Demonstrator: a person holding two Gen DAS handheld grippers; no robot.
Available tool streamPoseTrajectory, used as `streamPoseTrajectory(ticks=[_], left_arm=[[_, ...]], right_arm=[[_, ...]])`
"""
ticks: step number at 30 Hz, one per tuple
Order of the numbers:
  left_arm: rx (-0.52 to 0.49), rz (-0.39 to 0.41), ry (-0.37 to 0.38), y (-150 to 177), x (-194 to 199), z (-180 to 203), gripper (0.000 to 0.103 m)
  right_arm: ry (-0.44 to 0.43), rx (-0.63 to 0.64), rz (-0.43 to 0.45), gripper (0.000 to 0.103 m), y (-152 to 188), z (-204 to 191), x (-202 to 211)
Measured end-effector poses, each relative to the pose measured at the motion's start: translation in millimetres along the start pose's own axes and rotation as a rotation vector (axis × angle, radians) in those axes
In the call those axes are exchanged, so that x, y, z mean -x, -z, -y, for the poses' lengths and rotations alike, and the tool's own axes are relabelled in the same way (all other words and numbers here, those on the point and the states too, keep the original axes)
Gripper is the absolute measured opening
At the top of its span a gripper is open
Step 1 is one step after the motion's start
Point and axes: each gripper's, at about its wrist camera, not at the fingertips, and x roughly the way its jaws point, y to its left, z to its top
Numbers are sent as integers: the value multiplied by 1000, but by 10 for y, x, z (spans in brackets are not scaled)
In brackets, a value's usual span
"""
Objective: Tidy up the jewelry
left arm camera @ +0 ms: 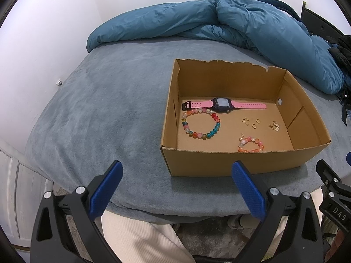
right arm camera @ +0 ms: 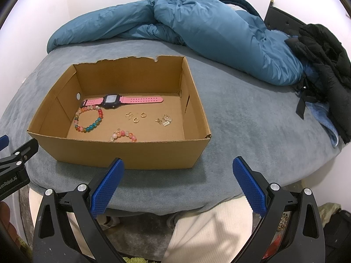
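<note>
An open cardboard box [left arm camera: 219, 162] [right arm camera: 122, 153] stands on the bed. Inside lie a pink-strapped watch [left arm camera: 221, 104] [right arm camera: 113, 101], a multicoloured bead bracelet [left arm camera: 200, 122] [right arm camera: 88, 119], a smaller pink-orange bead bracelet [left arm camera: 251, 144] [right arm camera: 124, 135], gold rings [left arm camera: 252, 122] [right arm camera: 136, 117] and small gold clasps [left arm camera: 274, 127] [right arm camera: 165, 120]. My left gripper [left arm camera: 176, 171] is open, held near the bed's front edge to the left of the box's near wall. My right gripper [right arm camera: 177, 167] is open in front of the box's near right corner. Both hold nothing.
A grey-blue blanket [left arm camera: 105, 109] [right arm camera: 252, 120] covers the bed. A rumpled teal duvet [left arm camera: 219, 22] [right arm camera: 208, 26] lies behind the box. A black jacket [right arm camera: 324, 70] is at the far right. A person's cream-trousered legs [left arm camera: 136, 236] [right arm camera: 208, 230] are below the bed edge.
</note>
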Motion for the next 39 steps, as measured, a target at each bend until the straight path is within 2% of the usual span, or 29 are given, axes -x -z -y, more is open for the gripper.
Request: streamPoseTrajectory(ticks=[39], left_arm=[[1,2,-1,4,-6,20,97]], right_arm=[[-1,0,1,95,-13,-31,-9]])
